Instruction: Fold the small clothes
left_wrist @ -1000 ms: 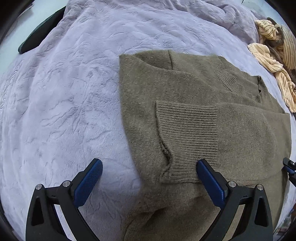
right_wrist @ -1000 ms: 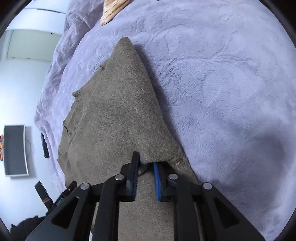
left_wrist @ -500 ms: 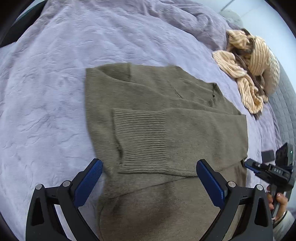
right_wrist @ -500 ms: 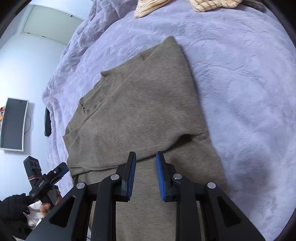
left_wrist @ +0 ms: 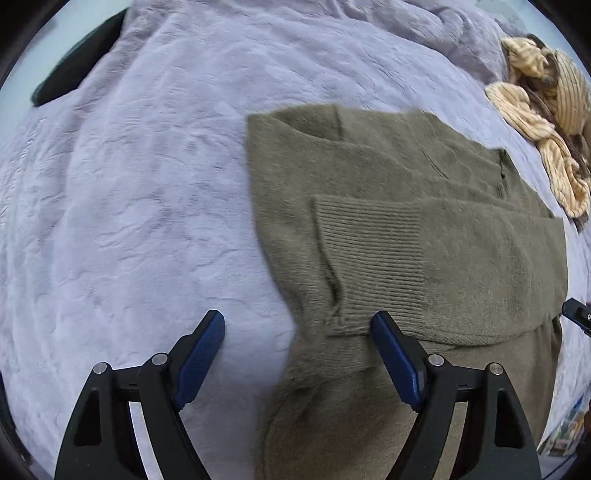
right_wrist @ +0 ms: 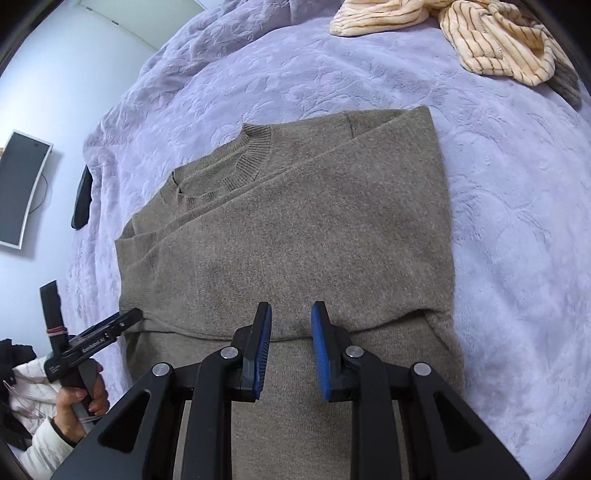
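My left tongs (left_wrist: pixel 297 334) gape wide and my right tongs (right_wrist: pixel 291 325) stand slightly parted, both empty above the sweater (right_wrist: pixel 295 229) lying sleeves-folded on the bed (right_wrist: pixel 517 221). If I grab only the top layer near six o'clock, the folded sleeve (left_wrist: pixel 369 266) at twelve could slide loose.

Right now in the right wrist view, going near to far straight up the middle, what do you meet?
Right hand-held gripper, slightly open → folded-over sleeve of the olive sweater → its ribbed collar → bare lavender blanket → cream striped garment at the far edge.
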